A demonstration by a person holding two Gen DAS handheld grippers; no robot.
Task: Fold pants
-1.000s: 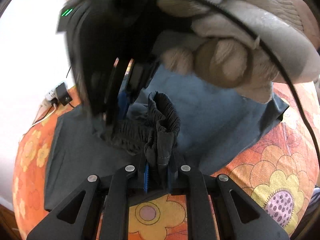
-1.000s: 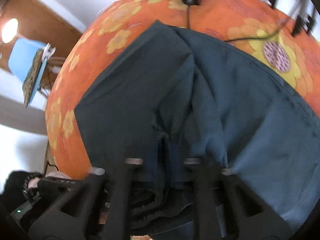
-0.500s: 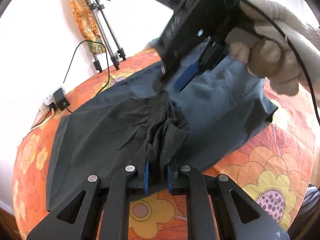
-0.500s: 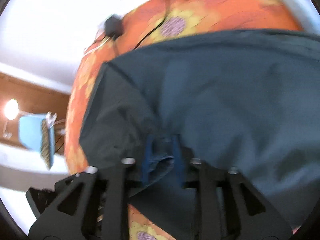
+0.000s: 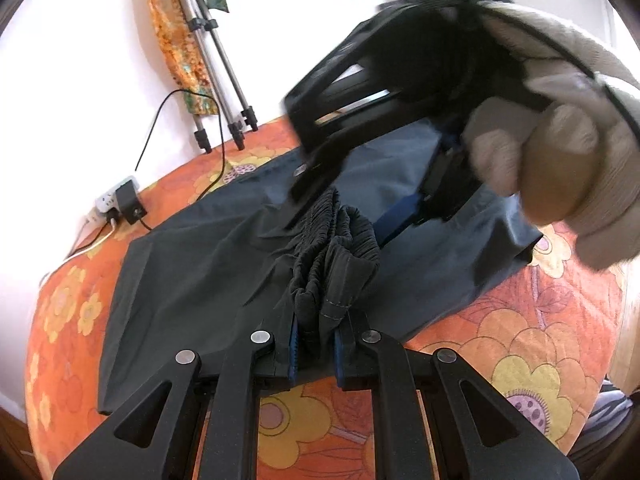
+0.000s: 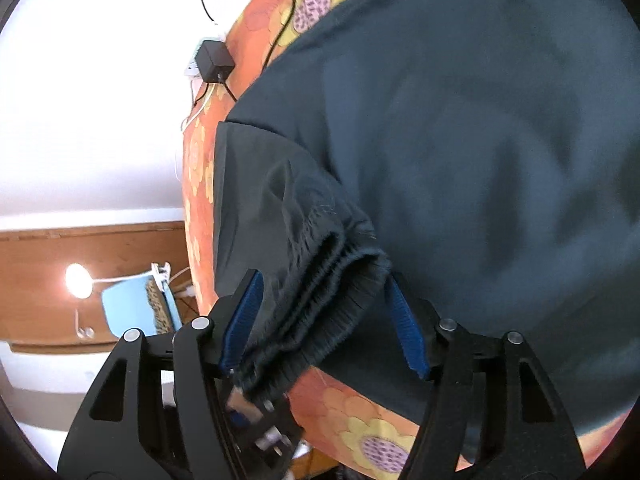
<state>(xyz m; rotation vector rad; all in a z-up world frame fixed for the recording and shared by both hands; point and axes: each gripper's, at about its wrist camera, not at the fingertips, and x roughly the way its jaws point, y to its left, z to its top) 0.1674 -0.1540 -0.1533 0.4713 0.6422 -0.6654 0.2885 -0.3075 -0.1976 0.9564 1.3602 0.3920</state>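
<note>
Dark grey pants (image 5: pixel 192 276) lie spread on an orange flowered cover (image 5: pixel 520 344). My left gripper (image 5: pixel 316 344) is shut on the bunched elastic waistband (image 5: pixel 336 268) at the near edge. My right gripper (image 5: pixel 400 216), held in a gloved hand, hovers just beyond the waistband. In the right wrist view my right gripper (image 6: pixel 320 320) is open, and the waistband (image 6: pixel 320 296) lies between its blue pads without being pinched. The pants (image 6: pixel 480 120) fill that view.
A black power adapter (image 5: pixel 130 200) with cables lies on the cover at the far left, and shows in the right wrist view (image 6: pixel 216 60). Tripod legs (image 5: pixel 224 120) stand by the white wall. A blue chair (image 6: pixel 136 308) stands on the floor beyond the cover's edge.
My right gripper has opened and swung down toward the waistband, which now sits between its pads. My left gripper has kept its hold and barely moved.
</note>
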